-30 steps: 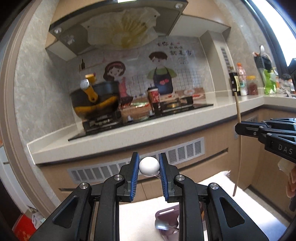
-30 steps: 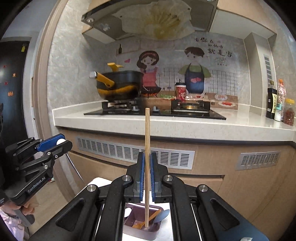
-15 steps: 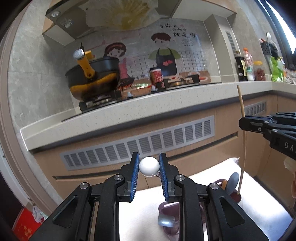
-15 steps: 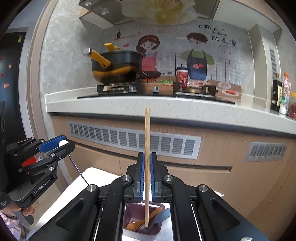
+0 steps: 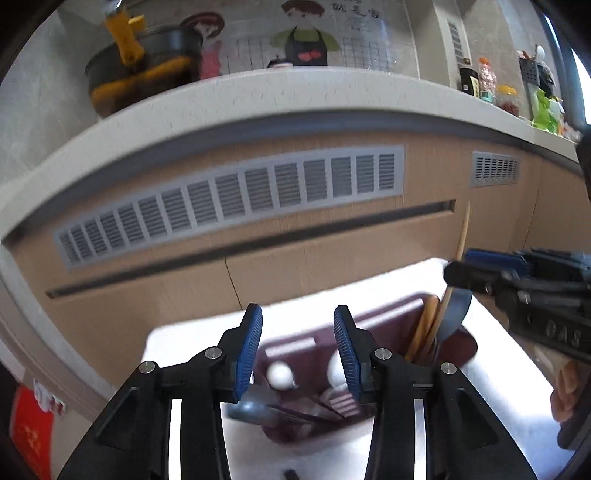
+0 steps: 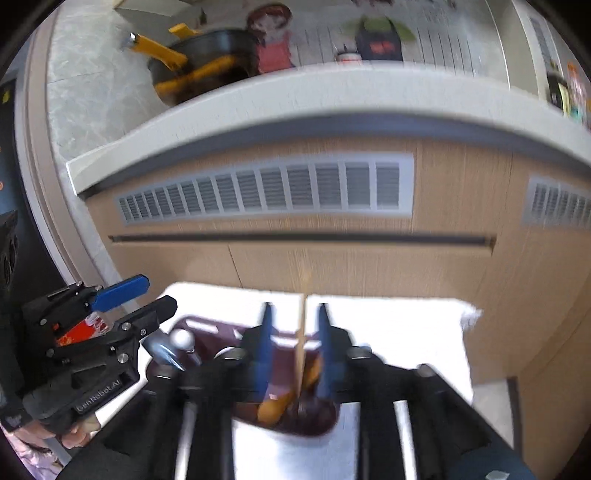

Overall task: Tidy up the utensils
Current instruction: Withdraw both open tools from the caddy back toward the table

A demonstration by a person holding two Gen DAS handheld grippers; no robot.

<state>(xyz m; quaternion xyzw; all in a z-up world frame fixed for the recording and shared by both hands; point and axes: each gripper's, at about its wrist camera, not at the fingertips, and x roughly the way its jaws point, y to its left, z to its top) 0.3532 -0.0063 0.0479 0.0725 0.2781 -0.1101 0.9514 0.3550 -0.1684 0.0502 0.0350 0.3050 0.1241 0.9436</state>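
The left tool (image 5: 297, 341) has just spread its jaws, nothing pressed between them; the white ball-ended utensil (image 5: 279, 375) sits below in the maroon plastic utensil holder (image 5: 384, 314) on the white tabletop (image 5: 491, 398). The right tool (image 6: 294, 345) has likewise just parted around the wooden chopstick (image 6: 303, 332), standing free in the holder. Best lift both straight up, clear of handles.

White "GenRobot.AI" on the left gripper (image 6: 129, 306) body; embossed "DAS" on the right gripper (image 5: 487, 269) body; wall-mural (image 5: 354, 14) characters illegible.
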